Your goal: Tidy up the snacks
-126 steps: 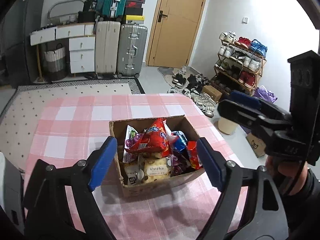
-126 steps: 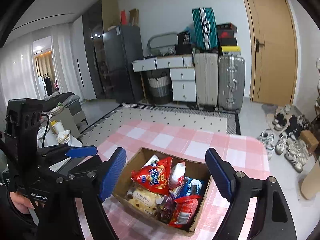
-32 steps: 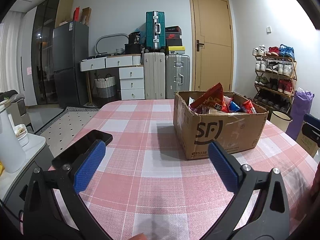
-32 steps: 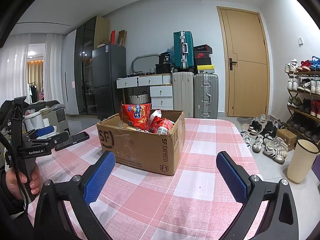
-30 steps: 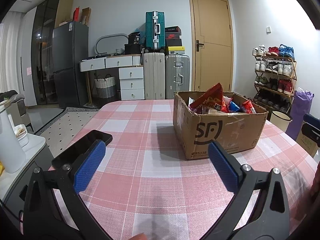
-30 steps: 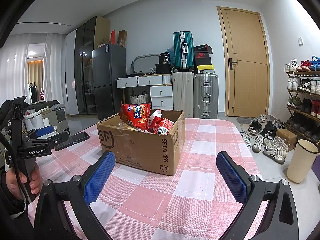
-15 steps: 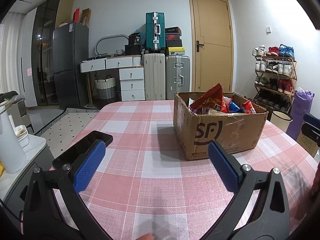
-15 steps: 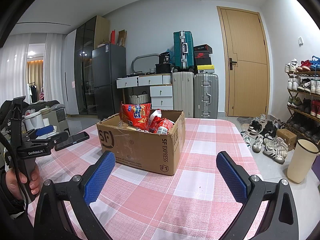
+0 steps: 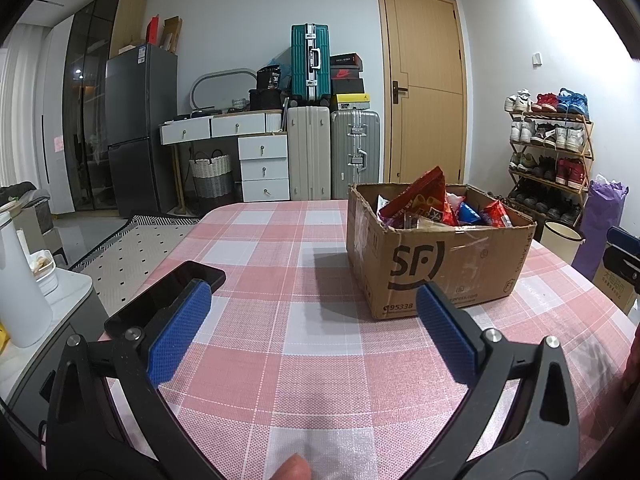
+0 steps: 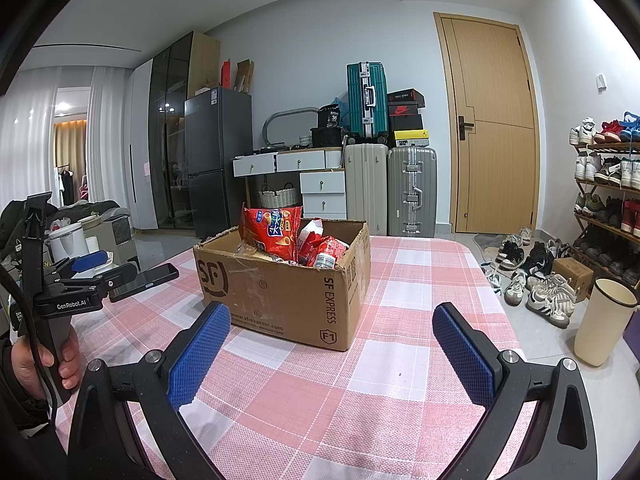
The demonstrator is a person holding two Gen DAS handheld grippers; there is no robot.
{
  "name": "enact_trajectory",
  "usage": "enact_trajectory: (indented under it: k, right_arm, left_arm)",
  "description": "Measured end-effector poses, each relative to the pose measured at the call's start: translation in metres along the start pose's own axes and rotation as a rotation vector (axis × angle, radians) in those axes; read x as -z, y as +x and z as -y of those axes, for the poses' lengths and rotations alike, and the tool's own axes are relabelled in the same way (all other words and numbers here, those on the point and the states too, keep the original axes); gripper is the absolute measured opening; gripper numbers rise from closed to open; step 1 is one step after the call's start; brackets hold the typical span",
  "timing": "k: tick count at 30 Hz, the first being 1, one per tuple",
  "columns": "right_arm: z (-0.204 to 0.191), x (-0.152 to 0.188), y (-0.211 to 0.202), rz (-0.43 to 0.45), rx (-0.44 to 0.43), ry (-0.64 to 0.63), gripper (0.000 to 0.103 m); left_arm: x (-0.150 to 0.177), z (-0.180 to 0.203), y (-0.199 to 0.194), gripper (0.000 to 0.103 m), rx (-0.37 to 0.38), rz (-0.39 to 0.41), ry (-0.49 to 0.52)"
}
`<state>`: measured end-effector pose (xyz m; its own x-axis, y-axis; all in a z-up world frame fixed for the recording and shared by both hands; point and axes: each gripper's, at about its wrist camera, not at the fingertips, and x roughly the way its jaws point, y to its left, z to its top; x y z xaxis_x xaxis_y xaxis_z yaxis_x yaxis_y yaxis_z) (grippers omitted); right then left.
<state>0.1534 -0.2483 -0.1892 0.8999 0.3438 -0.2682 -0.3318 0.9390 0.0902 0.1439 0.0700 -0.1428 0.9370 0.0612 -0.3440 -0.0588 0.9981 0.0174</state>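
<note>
Hovering unchanged, both grippers' jaws wide, empty, near the snack box.

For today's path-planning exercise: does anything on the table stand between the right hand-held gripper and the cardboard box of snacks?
Nothing visible does. Only bare checked tablecloth lies between the open right hand-held gripper and the cardboard box. The black phone lies off to the box's left, out of that path.

Home: fridge, shoe rack, suitcases.
</note>
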Motion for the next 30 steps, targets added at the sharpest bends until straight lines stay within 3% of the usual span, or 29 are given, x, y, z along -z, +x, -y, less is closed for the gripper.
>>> enact_trajectory:
  k: [30]
  right_arm:
    - [0.0003, 0.0003, 0.0004, 0.0, 0.0, 0.0, 0.103]
  left_arm:
    - [0.0023, -0.0016, -0.0002, 0.102, -0.015, 0.01, -0.005]
